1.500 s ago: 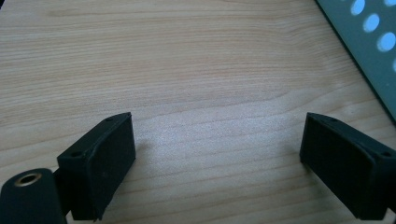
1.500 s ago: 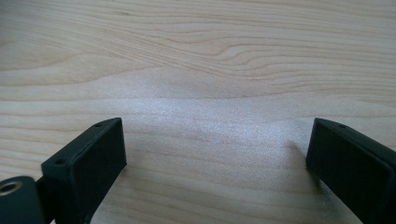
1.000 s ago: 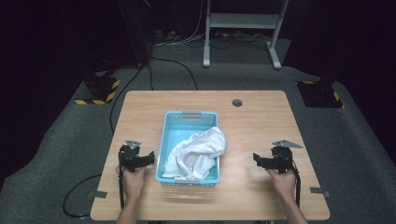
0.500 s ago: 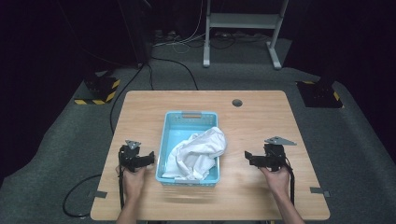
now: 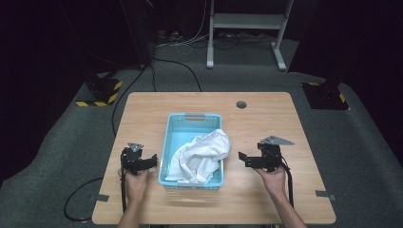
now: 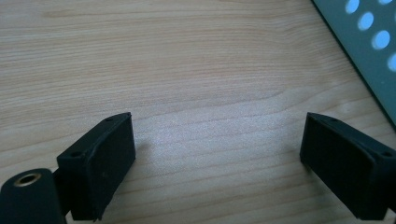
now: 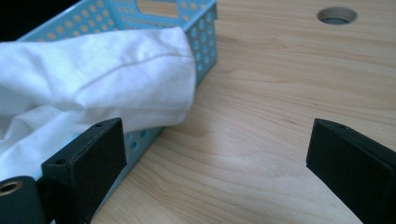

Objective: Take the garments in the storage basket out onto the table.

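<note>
In the high view we see a light blue perforated basket (image 5: 190, 124) at the centre of the wooden table (image 5: 285, 123), with a crumpled white cloth (image 5: 202, 156) heaped in its lower right part and spilling over the right rim. At lower left of the frame the left gripper (image 5: 153, 161) sits just beside the basket's left wall, held in a hand (image 5: 134, 178). In the left gripper view its jaws stand wide apart over bare wood, a basket wall at the upper right corner. At lower right the right gripper (image 5: 242, 158) is near the cloth; whether it touches the table we cannot tell. In the right gripper view its jaws are spread wide, holding nothing, cloth (image 7: 93, 88) at left, a round table hole (image 7: 336, 15) at upper right.
</note>
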### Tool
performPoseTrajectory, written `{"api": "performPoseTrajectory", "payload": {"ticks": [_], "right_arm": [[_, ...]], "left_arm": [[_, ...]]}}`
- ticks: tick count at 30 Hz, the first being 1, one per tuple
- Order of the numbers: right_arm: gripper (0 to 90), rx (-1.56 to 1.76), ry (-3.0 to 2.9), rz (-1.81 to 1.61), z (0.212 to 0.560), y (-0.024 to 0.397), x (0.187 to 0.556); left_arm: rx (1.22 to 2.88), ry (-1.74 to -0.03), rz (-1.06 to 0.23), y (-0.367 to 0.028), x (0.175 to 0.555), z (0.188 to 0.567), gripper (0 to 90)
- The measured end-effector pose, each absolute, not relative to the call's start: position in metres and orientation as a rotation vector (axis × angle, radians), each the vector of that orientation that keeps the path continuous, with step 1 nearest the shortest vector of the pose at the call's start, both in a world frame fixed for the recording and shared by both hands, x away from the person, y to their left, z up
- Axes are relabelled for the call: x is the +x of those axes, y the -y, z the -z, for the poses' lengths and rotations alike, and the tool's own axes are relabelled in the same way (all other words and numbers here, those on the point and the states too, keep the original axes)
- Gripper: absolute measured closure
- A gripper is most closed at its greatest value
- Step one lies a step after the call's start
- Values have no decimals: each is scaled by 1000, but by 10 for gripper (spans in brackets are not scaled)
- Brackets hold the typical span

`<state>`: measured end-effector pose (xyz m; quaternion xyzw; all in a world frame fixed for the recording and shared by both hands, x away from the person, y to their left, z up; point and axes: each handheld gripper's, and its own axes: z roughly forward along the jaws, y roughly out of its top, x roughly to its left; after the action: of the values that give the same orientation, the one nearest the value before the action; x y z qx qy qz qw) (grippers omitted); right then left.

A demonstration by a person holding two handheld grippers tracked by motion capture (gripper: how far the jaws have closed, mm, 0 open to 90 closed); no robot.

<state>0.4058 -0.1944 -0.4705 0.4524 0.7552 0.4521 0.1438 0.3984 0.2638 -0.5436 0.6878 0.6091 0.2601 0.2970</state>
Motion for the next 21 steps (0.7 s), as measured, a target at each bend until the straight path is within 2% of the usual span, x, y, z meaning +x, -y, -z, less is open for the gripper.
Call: {"api": "performPoseTrajectory", "payload": {"ticks": [21], "right_arm": [[38,1146,-2245,-1389,454,151,407]], "left_arm": [[1830,-1618,-692,-264,398,544,105]]}}
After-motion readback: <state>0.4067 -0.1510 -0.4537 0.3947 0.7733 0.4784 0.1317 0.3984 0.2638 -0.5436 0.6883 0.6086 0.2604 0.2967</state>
